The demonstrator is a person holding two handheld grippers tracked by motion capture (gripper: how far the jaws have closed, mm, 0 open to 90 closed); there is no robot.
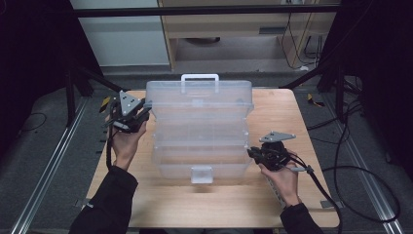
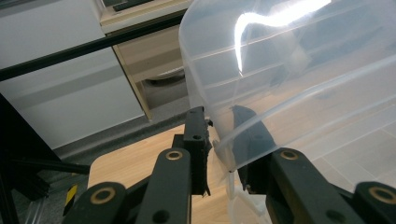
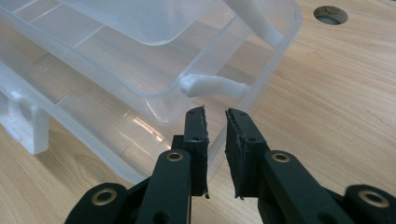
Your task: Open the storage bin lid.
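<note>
- Left tongs [image 1: 141,113] pinch the upper left edge of the lid [image 2: 280,84], one jaw outside the wall and one inside, nearly closed on it; likely to steady or swing the lid
- The clear box [image 1: 199,131] sits mid-counter [image 1: 292,195], open, long axis running left to right, handle [image 1: 199,80] at the far side, latch [image 1: 201,174] toward the person
- Right tongs [image 1: 252,153] stand at the box's near right corner, jaws a narrow gap apart and holding nothing, probably poised to brace the base
</note>
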